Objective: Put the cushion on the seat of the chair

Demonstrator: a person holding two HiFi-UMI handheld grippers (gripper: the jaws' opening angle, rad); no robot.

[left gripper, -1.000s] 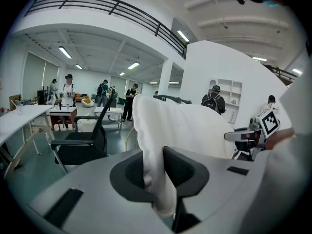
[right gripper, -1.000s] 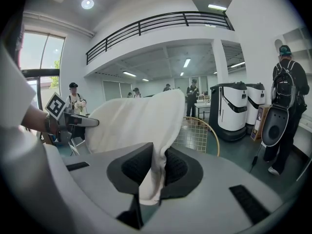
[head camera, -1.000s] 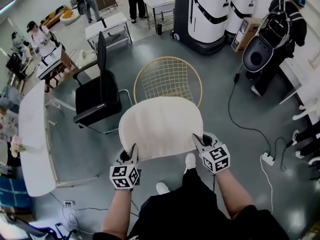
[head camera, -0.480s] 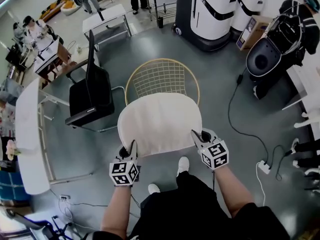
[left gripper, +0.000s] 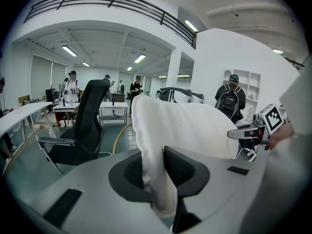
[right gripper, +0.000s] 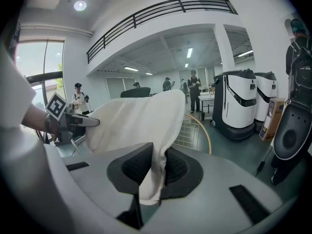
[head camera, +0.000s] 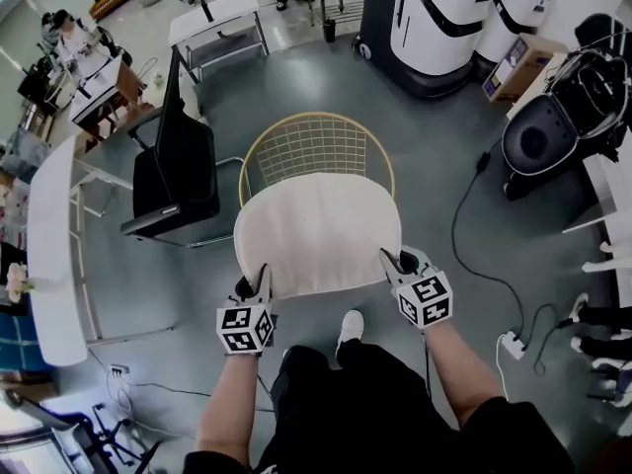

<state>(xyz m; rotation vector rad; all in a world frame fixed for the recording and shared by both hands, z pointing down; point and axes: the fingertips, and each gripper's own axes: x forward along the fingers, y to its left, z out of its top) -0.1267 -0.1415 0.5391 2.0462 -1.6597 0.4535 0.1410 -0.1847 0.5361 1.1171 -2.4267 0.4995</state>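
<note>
A cream round cushion (head camera: 318, 235) hangs stretched between my two grippers, above the near half of the gold wire chair (head camera: 314, 146). My left gripper (head camera: 259, 284) pinches the cushion's near left edge; its jaws are opening slightly, with the fabric (left gripper: 185, 126) still pressed between the pads (left gripper: 158, 174). The right gripper (head camera: 392, 263) is shut on the near right edge, and cloth (right gripper: 136, 118) is bunched between its pads (right gripper: 156, 167). The chair's wire rim (right gripper: 195, 128) shows just beyond the cushion. Its seat is mostly hidden under the cushion.
A black office chair (head camera: 178, 166) stands left of the wire chair, beside a long white table (head camera: 54, 265). White machines (head camera: 434, 18) stand at the back right. A cable and power strip (head camera: 509, 342) lie on the floor to the right. The person's shoe (head camera: 348, 326) is below the cushion.
Both grippers have carried the cushion forward and a little down toward the wire chair. The cushion now covers more of the chair's near part.
</note>
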